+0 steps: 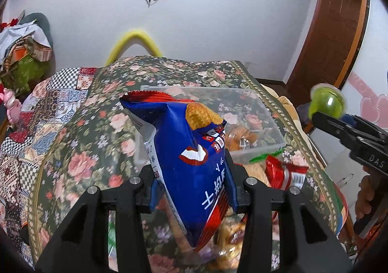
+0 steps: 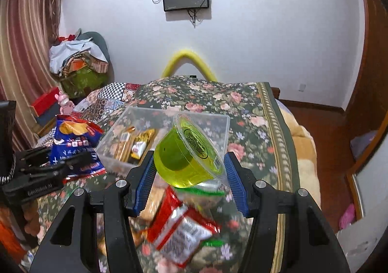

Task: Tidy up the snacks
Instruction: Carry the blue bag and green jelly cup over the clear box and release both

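My left gripper (image 1: 191, 185) is shut on a blue and red chip bag (image 1: 191, 152) and holds it above the floral table, in front of a clear plastic bin (image 1: 274, 137). My right gripper (image 2: 189, 176) is shut on a green jelly cup (image 2: 186, 161), tilted, above loose snacks and near the bin (image 2: 225, 122). The bin holds a few wrapped snacks (image 2: 138, 142). The chip bag (image 2: 75, 144) and left gripper (image 2: 46, 164) show at the left of the right wrist view. The jelly cup (image 1: 326, 103) and right gripper (image 1: 317, 116) show at the right of the left wrist view.
Loose snack packets lie on the floral cloth (image 1: 101, 132) near me, among them a red packet (image 1: 286, 173) that also shows in the right wrist view (image 2: 184, 229). A yellow hoop (image 2: 189, 62) stands at the table's far edge. Piled boxes and cloth (image 2: 77, 64) sit at far left.
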Tool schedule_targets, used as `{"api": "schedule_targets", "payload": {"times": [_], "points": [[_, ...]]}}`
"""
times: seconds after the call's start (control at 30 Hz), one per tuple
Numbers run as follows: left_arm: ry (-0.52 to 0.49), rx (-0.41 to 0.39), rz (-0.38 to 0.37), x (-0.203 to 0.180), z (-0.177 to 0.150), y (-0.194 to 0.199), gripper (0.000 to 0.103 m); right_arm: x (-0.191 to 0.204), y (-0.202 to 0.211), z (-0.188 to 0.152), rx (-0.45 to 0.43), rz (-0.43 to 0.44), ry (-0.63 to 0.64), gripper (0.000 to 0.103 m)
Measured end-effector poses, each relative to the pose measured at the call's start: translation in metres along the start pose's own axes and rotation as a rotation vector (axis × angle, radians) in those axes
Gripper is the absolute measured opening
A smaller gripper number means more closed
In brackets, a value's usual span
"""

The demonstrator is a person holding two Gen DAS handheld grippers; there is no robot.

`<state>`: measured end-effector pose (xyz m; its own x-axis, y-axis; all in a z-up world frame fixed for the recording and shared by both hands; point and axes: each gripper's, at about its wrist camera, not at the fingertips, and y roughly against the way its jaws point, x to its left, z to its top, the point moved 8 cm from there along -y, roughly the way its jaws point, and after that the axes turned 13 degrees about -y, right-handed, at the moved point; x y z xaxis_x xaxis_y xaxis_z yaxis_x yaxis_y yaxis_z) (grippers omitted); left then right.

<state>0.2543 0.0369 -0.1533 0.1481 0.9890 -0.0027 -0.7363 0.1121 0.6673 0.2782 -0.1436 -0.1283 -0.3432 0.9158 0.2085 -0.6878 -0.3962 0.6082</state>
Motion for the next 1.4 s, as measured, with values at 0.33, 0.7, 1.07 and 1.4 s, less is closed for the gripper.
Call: {"api": "schedule_targets", "payload": {"times": [0.33, 0.7, 1.07, 1.4], "points": [[-0.016, 0.006, -0.003, 0.004, 0.024, -0.035, 0.043, 0.014, -0.050, 0.006, 0.076, 0.012, 0.018, 0.053], [-0.016, 0.081, -0.009, 0.023, 0.033, -0.083, 0.043, 0.011, -0.104, 0.003, 0.231, 0.004, 0.045, 0.053], [-0.029, 0.155, 0.003, 0.024, 0.018, -0.116, 0.044, 0.014, -0.125, -0.009, 0.289, -0.009, 0.120, 0.054], [-0.004, 0.166, 0.019, 0.030, 0.017, -0.113, 0.061, 0.014, -0.119, -0.002, 0.258, -0.021, 0.131, 0.053]]}}
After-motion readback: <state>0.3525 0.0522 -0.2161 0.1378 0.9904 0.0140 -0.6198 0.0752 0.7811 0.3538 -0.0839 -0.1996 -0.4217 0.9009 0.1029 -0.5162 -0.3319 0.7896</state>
